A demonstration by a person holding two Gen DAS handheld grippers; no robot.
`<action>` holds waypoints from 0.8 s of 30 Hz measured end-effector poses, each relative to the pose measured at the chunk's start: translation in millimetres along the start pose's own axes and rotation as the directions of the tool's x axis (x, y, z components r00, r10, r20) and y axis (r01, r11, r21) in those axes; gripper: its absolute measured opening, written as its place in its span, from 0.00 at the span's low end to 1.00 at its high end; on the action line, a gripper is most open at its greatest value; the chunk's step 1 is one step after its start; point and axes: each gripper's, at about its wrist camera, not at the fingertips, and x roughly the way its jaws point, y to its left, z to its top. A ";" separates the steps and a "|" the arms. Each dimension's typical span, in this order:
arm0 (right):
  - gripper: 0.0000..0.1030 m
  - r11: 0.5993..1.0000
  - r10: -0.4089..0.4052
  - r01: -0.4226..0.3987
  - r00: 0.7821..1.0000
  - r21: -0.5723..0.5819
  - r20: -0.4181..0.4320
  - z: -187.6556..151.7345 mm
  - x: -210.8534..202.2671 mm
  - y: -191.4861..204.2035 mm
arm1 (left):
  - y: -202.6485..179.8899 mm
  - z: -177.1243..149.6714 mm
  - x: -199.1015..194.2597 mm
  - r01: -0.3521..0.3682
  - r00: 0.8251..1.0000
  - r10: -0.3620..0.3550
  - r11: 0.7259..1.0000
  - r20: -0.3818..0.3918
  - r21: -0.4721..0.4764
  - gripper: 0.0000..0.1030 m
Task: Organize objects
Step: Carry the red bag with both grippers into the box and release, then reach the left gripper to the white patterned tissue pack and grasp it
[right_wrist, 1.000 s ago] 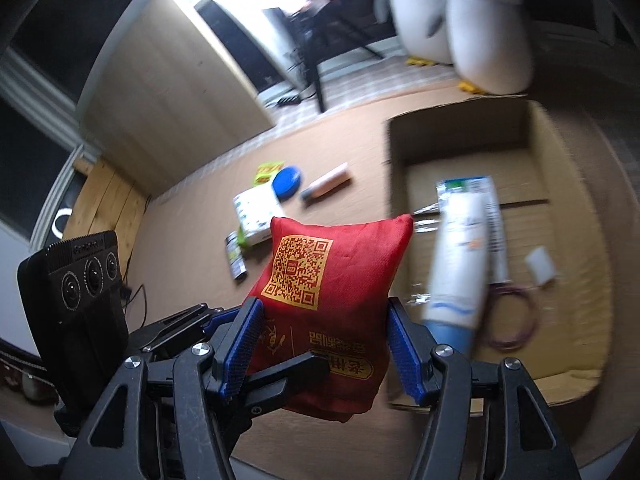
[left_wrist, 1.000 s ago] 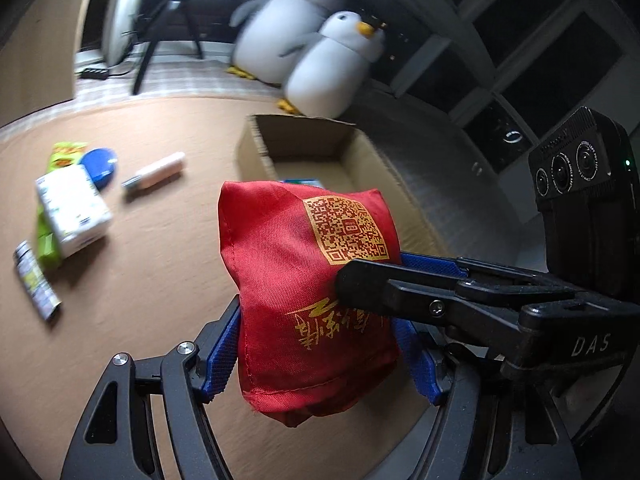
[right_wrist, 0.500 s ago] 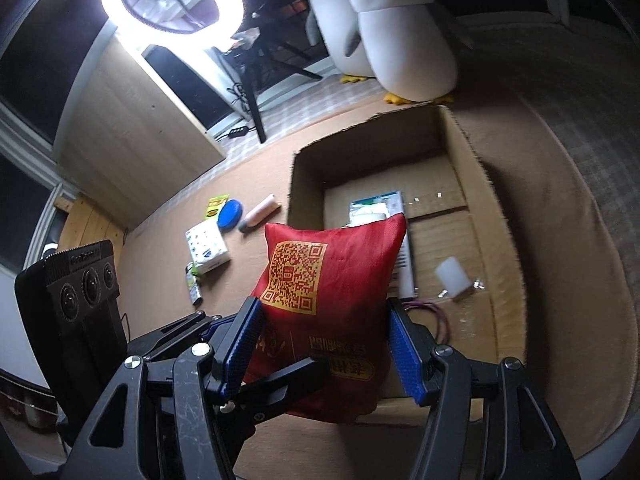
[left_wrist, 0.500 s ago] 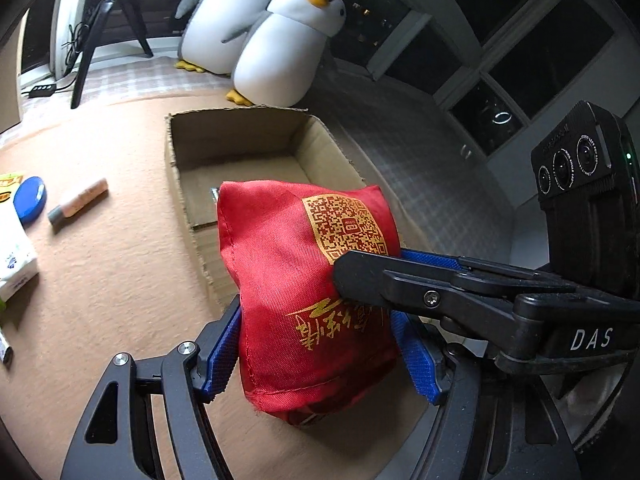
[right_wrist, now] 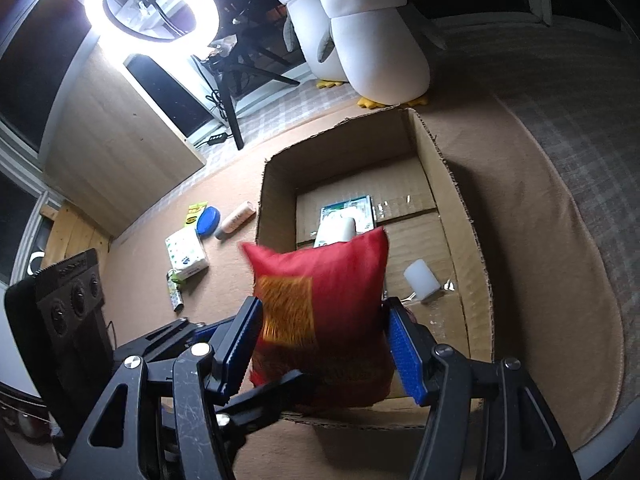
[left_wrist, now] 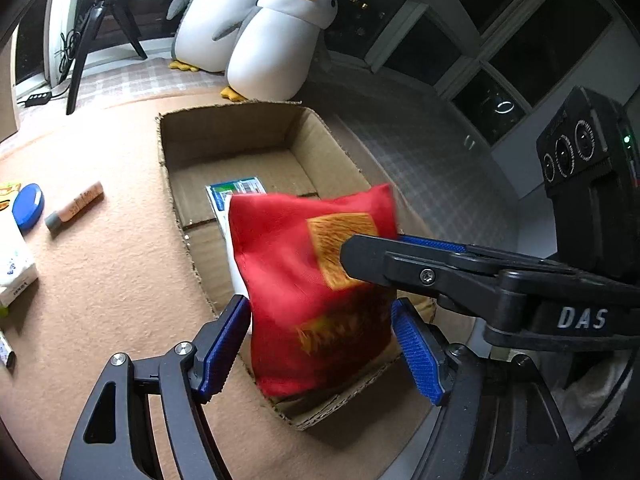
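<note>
My left gripper (left_wrist: 322, 338) and right gripper (right_wrist: 322, 350) both sit around the red pouch (left_wrist: 310, 280), which hangs blurred over the near end of the cardboard box (left_wrist: 240, 136); in the left view the right gripper's finger crosses in front of the pouch's gold print. My left jaws stand fairly wide, one pad at the pouch's edge and the other apart from it, so I cannot tell whether they grip; my right jaws are about half open, their blue pads close against the pouch's two sides, though blur hides whether they press. Inside the box lie a white tube (right_wrist: 334, 232) on a green-and-white packet and a small white cap (right_wrist: 420, 280). On the tan carpet beside the box lie an orange stick (left_wrist: 74, 212), a blue disc (left_wrist: 28, 204) and a white tissue pack (right_wrist: 186, 254); two plush penguins (right_wrist: 372, 40) sit beyond.
</note>
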 end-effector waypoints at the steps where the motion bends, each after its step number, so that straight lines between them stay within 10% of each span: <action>1: 0.57 1.000 -0.002 0.002 1.000 0.000 0.002 -0.4 -0.4 0.2 | 0.4 -0.2 -2.4 -0.002 1.000 0.002 1.000 0.004 0.002 0.74; 24: 0.57 0.994 -0.003 0.009 0.999 -0.112 0.053 -11.1 10.6 69.1 | 125.3 -41.6 -91.1 -0.171 0.981 0.186 0.964 0.057 -0.205 0.74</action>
